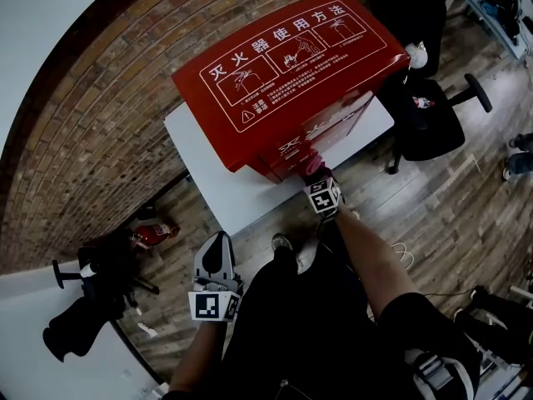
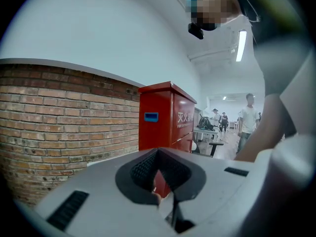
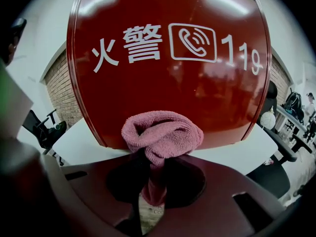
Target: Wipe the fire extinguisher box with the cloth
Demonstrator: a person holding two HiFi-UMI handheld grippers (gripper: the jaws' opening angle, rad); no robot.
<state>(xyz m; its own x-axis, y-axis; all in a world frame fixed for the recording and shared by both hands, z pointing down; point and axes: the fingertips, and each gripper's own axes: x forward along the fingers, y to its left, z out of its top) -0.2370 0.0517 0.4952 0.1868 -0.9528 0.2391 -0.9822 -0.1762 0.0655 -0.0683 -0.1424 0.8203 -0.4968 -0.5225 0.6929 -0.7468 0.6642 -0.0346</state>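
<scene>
Your right gripper (image 1: 316, 173) is pinching a bunched pink terry cloth (image 1: 311, 162). In the head view it reaches forward to the front face of the big red metal fire extinguisher box (image 1: 291, 65), low on that face, with the cloth right at the panel. The box stands on a white rectangular tabletop (image 1: 233, 197), with white printed diagrams on its lid. Your left gripper (image 1: 218, 242) hangs well back from the box, nearer your body and off the table's edge, with its jaws pressed together. A brick wall (image 1: 83, 123) runs behind the box, and a black office chair (image 1: 425, 115) stands just beside the box's right end.

In the left gripper view, your left gripper (image 2: 167, 194) has its two grey jaws meeting along a seam, and nothing is held between them. The red box (image 2: 163, 117) rises upright past them, with the brick wall (image 2: 64, 117) to its left. People (image 2: 249, 115) stand far off to the box's right.

In the right gripper view, your right gripper (image 3: 155, 181) clamps the lower part of the pink cloth (image 3: 163, 135), which bulges out above the jaws in a rolled wad. That wad sits against the bottom of the box's glossy red front (image 3: 168, 73), below the white lettering and phone symbol. The white tabletop (image 3: 237, 154) shows on either side of the box's base.
</scene>
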